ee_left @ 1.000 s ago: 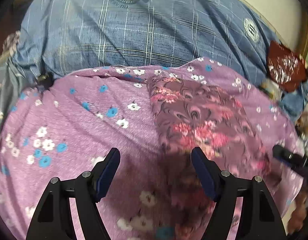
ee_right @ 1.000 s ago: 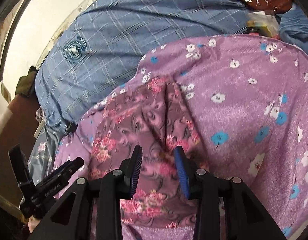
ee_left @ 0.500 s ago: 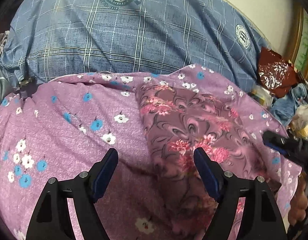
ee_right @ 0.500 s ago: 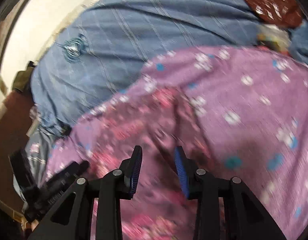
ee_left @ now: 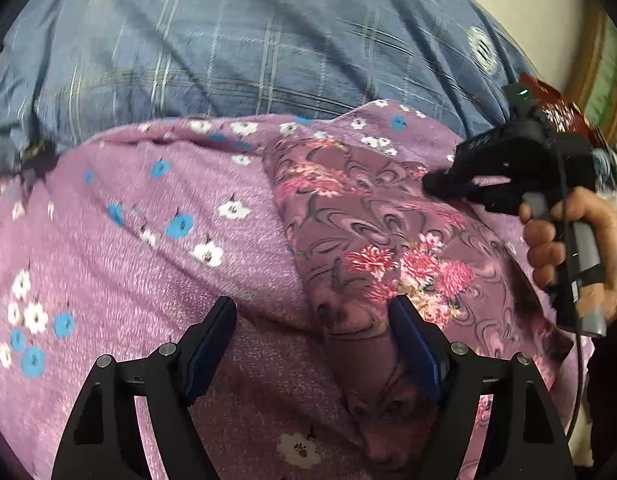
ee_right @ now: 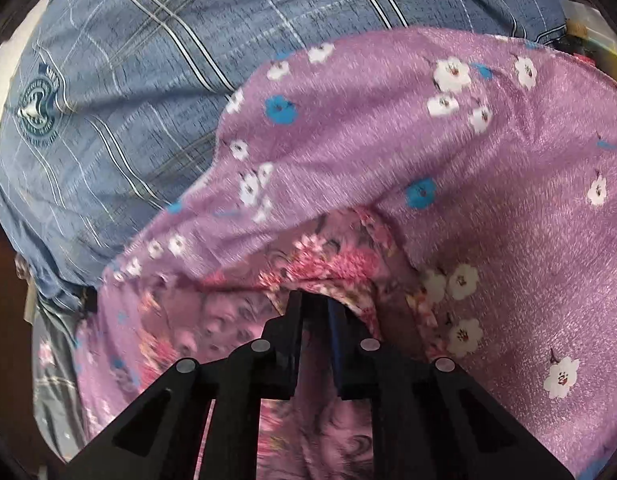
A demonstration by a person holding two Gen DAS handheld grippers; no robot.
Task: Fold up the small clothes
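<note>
My left tool is hovering with its jaws wide apart, nothing between them, straddling the near left edge of the small swirl-patterned garment that is lying on the purple flowered blanket. Ahead and to the right, my right tool is touching the garment's far corner.

My right tool has just been closing, and is pinching the garment's edge, blanket beyond it.

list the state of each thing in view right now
left tool: open, over the garment's near end
right tool: jaws just closing, nipping the far edge of the garment
swirl-print floral garment: lying lengthwise on the blanket
purple flowered blanket: spread, rumpled
blue plaid quilt: bunched behind
</note>
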